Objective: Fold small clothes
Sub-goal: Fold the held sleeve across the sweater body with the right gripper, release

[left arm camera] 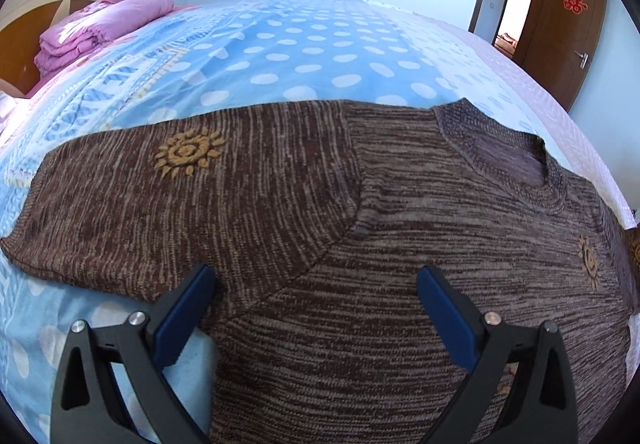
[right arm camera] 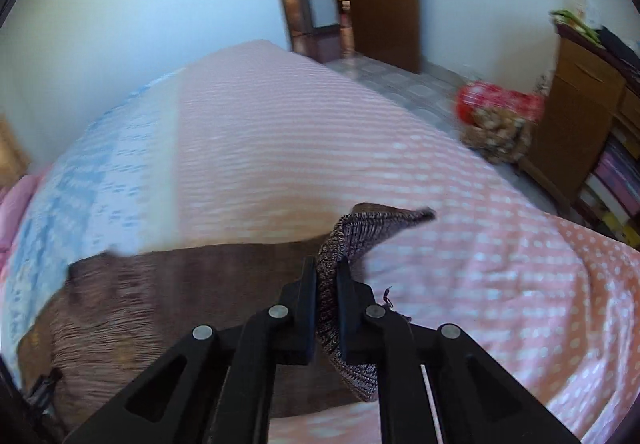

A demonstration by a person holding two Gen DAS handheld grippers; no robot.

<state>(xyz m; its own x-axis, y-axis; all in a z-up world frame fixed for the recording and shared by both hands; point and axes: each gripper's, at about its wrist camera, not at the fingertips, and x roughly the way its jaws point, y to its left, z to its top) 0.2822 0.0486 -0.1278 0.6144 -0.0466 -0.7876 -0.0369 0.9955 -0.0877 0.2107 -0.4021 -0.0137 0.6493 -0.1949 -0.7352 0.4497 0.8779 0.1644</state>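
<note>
Gripping a ribbed knitted edge of the brown melange knit sweater [right arm camera: 168, 308], the right gripper [right arm camera: 326, 284] sits in the lower middle of the right wrist view with its two black fingers [right arm camera: 304, 304] pressed narrow on the fabric; the pinched strip stands up between them and points to the right of the frame. I think it is a cuff or a hem, but the blur does not allow me to say which. The left gripper [left arm camera: 316, 284] is in the lower part of the left wrist view, spread wide, with blue pads [left arm camera: 184, 312] on both fingers and nothing between them. It hovers low over the sweater near the seam where the sleeve joins the body; whether it touches the cloth I cannot tell.

The sweater lies flat on the bed with the blue dotted and pink striped cover [left arm camera: 304, 56]. Its sleeve with the yellow embroidered sun [left arm camera: 188, 156] stretches to the left of the frame, and the round neck opening [left arm camera: 504, 152] is at the right. A folded pink blanket [left arm camera: 100, 24] rests in the upper left, well apart.

The step in hand seems to be the first fold: one edge is lifted while the rest is still spread. The next move probably needs the right gripper to carry its edge across the body, and the left one to hold the cloth down or take a sleeve.
</note>
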